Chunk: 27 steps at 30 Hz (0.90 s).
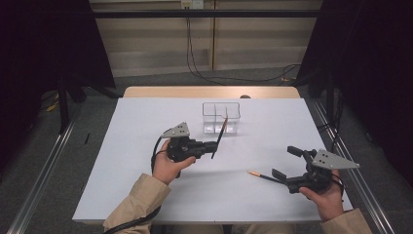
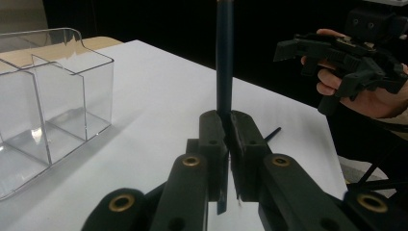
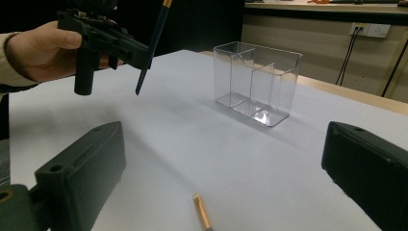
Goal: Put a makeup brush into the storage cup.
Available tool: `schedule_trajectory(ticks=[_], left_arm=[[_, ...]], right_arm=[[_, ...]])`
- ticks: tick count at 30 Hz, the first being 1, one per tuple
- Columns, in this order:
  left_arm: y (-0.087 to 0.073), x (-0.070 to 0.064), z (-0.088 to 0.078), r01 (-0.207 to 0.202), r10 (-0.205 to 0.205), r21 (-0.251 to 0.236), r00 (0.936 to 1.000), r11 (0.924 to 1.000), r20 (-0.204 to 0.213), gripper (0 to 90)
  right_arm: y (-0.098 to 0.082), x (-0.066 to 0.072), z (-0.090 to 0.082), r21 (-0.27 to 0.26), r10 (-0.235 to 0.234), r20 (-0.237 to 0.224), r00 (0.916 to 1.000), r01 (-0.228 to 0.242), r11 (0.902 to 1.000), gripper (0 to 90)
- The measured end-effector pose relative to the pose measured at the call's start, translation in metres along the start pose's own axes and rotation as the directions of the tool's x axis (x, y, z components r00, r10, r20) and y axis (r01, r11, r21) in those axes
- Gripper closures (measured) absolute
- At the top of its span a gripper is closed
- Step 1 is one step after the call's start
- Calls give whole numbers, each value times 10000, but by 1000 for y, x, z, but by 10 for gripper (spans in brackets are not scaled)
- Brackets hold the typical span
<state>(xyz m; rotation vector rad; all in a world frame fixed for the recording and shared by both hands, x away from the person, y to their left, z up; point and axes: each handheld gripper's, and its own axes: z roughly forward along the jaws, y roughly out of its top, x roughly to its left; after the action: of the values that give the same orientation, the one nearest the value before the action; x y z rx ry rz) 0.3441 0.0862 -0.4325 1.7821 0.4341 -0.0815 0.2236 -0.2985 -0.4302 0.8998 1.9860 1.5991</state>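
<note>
Two pencils matter: your left gripper (image 1: pixel 212 145) jaws clamp one pencil (image 1: pixel 219 137) just before the clear organizer (image 1: pixel 221 117); a tilt may miss the compartment. Right gripper (image 1: pixel 287 163) gapes over the tabletop pencil (image 1: pixel 260 175).

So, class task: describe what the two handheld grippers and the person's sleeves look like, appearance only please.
Both grippers are black, each with two blocky jaws on hinged links fitted with brass-coloured rivets. The left gripper and right gripper each carry a grey three-cornered plate with small holes on top. A black cable trails from the left one along the forearm. The person wears tan sleeves.
</note>
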Motion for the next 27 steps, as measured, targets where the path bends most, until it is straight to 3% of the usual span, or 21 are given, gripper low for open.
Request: schedule_trajectory(ticks=[10, 19, 27], left_arm=[[0, -3, 2, -105, 106, -65, 9999, 9999, 37, 845], [1, -3, 0, -133, 134, -150, 9999, 9998, 74, 845], [1, -5, 0, -160, 162, -183, 9998, 9997, 134, 845]], right_arm=[[7, -2, 22, 137, 166, -250, 9996, -162, 9998, 13], [24, 4, 43, 145, 153, -628, 9979, -145, 9998, 13], [31, 9, 66, 170, 547, -832, 9950, -534, 9984, 14]])
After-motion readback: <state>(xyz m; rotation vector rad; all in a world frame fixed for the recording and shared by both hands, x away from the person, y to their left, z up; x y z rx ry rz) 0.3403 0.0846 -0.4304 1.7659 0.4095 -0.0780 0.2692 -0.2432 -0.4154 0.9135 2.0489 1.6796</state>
